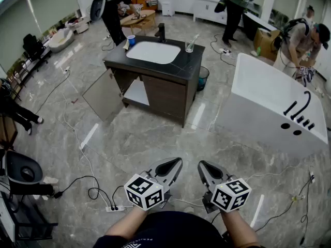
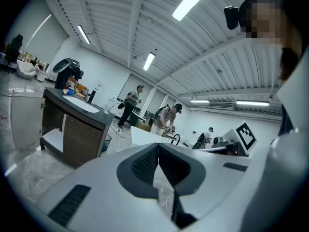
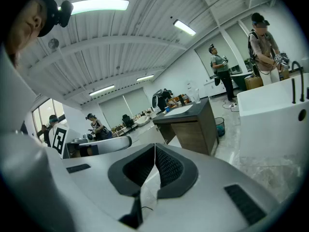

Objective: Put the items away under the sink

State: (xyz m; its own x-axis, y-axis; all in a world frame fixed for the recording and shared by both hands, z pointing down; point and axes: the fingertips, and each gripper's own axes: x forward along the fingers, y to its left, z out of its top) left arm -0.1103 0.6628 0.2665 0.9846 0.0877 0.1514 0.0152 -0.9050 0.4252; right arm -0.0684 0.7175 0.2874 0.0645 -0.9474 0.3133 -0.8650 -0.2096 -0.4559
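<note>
The sink cabinet [image 1: 166, 89] stands several steps ahead, with a dark top and a white basin [image 1: 153, 51]. Its left door [image 1: 103, 94] hangs open and shows a white shelf [image 1: 137, 93] inside. On the top stand a black faucet [image 1: 161, 32], a blue cup [image 1: 131, 39] and a clear glass [image 1: 189, 46]. My left gripper [image 1: 179, 161] and right gripper [image 1: 201, 164] are side by side low in the head view, far from the cabinet. Both are shut with nothing between the jaws. The left gripper view shows the cabinet [image 2: 72, 124] beyond its shut gripper [image 2: 158, 146]; the right gripper [image 3: 154, 146] is likewise shut.
A white bathtub [image 1: 274, 105] stands at the right and a dark bin [image 1: 202, 78] beside the cabinet. Cables and a power strip [image 1: 115, 208] lie on the marble floor at the near left. Several people work at the back and sides of the room.
</note>
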